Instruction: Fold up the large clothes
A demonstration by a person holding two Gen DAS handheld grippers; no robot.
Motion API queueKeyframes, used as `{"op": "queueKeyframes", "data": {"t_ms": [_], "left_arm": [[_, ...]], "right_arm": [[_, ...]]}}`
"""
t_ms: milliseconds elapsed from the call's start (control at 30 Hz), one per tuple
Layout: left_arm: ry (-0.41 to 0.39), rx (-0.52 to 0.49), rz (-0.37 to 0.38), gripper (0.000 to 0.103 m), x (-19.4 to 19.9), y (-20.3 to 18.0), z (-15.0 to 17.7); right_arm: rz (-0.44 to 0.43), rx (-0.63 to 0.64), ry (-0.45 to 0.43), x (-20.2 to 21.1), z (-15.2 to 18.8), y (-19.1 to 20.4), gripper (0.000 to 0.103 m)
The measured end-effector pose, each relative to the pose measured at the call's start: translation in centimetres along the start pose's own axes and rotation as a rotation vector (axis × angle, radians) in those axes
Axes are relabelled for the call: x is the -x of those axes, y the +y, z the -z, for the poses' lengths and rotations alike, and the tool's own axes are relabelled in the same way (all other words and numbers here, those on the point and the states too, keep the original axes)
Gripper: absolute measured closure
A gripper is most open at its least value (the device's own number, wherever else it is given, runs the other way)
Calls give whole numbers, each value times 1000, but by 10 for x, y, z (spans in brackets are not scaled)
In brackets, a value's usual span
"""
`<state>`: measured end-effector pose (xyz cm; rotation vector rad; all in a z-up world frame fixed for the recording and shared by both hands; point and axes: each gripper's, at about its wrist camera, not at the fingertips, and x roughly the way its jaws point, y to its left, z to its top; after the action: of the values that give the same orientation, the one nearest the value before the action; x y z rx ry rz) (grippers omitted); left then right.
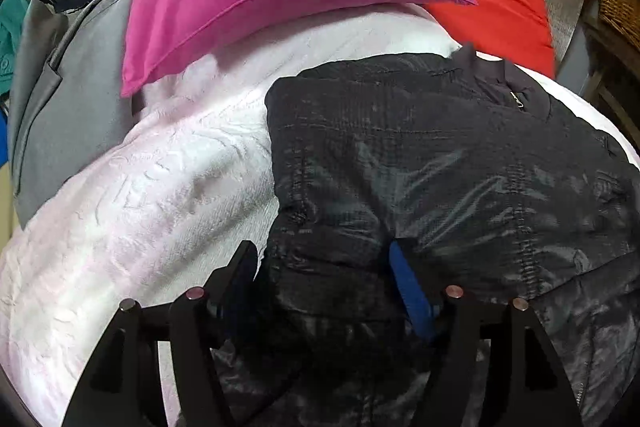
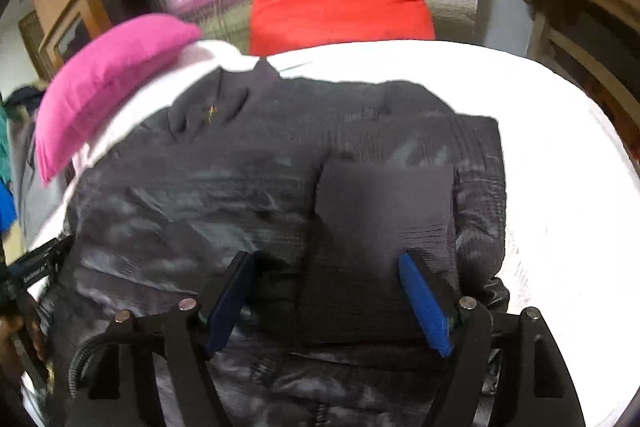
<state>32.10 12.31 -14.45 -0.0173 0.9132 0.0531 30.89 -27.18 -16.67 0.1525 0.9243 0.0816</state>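
Mid-fold on the black jacket (image 2: 280, 179), both the left tongs (image 1: 324, 267) and right tongs (image 2: 326, 275) spread wide over its near hem, next they've gotta pinch it and flip toward the collar.

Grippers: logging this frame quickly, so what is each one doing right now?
Left gripper: open, fingers straddling a bunched edge of the black jacket, not clamped.
Right gripper: open, over the jacket, holding nothing.

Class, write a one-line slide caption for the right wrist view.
Open right gripper above a black jacket on a white bedspread, pink and red pillows behind.
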Motion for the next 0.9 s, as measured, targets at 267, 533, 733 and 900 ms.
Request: {"op": "queueKeyframes", "data": {"t_ms": [267,533,733,900], "left_arm": [[42,87,26,25,-5,11,-7],[-79,-21,34,27,31,-28,-10],[-55,-111,-56,25,-3,-48,6],[-10,-67,-28,25,-2,-43,-5]], "right_arm": [[30,19,1,-3,1,5,23],[-11,-51,-44,26,-22,-7,23],[13,-22,3,-12,-6,-11,22],[34,-16,30,-11,-11,-6,21]]}}
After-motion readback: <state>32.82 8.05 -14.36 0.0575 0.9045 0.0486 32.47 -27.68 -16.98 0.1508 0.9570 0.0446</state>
